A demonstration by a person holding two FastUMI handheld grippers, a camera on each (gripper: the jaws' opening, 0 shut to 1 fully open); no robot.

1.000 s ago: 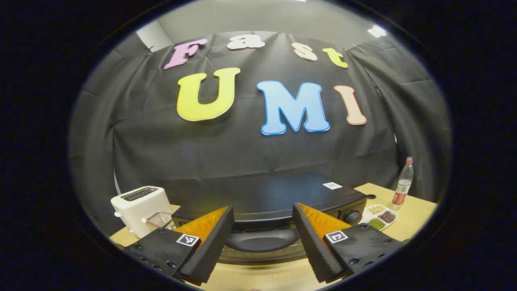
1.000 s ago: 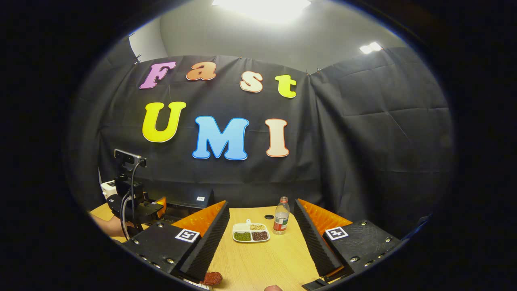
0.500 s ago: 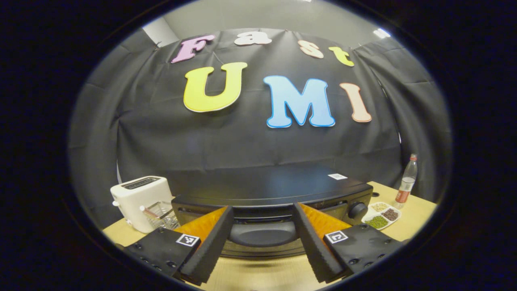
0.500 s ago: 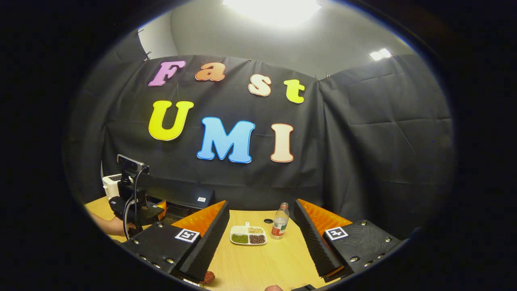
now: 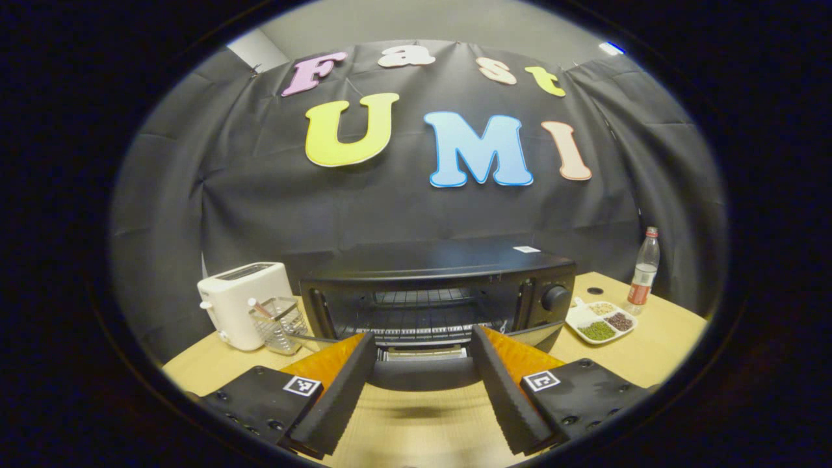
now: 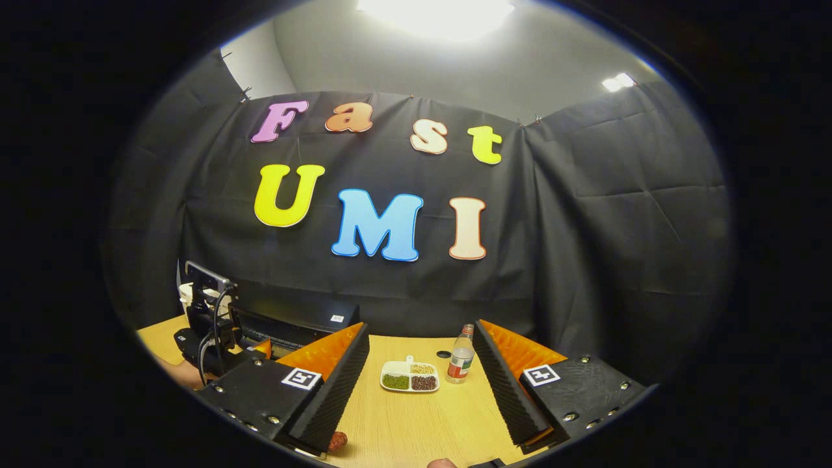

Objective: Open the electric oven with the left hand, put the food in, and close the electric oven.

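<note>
1. Over at the left of the wooden table (image 5: 611, 364), seen in the left gripper view, a white toaster (image 5: 245, 303) stands with a small wire basket (image 5: 281, 325) just beside it.
2. Next along, the black electric oven (image 5: 442, 286) sits mid-table with its door (image 5: 426, 373) swung down and its wire rack (image 5: 416, 312) showing inside.
3. Right in front of the oven, the left gripper (image 5: 422, 383) has its fingers spread wide on either side of the door's dark handle; I cannot tell whether either pad touches it.
4. Just right of the oven lie a white divided dish (image 5: 601, 320) of beans and, behind it, a clear bottle (image 5: 641, 273) with a red label.
5. Now in the right gripper view, the oven (image 6: 292, 322) stands far left with the other gripper in front of it.
6. Nearer, the right gripper (image 6: 422, 390) is spread open and holds nothing, well apart from the oven.
7. At the tip of its left finger, a reddish-brown piece of food (image 6: 337, 441) lies on the table, outside the oven.
8. Between the fingers and farther off sit the dish (image 6: 409, 377) and bottle (image 6: 461, 364).
</note>
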